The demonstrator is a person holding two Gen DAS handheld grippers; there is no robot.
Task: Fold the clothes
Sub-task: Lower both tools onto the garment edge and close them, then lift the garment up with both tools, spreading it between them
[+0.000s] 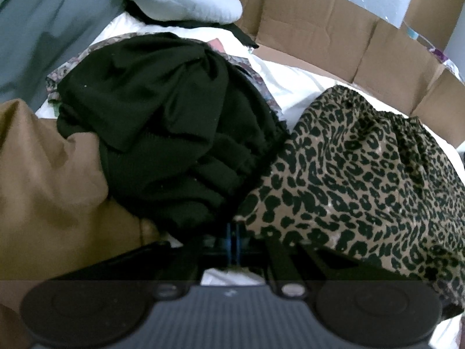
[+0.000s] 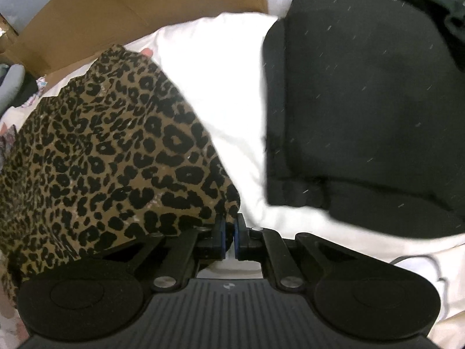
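Leopard-print garment (image 2: 110, 157) lay on a white sheet (image 2: 232, 93); both grippers, left (image 1: 233, 232) and right (image 2: 229, 226), seemingly pinched its edge with jaws closed.

Matt leopard-print cloth (image 2: 110, 151), black lint-flecked knit (image 2: 372, 110)

Each camera rides just behind its own gripper and looks steeply down, very close to the clothes. The left wrist view faces a cardboard wall (image 1: 334, 23); the right wrist view faces a folded black garment (image 2: 363, 101). Both share the leopard-print garment (image 1: 363, 180) on the white sheet (image 2: 232, 87).
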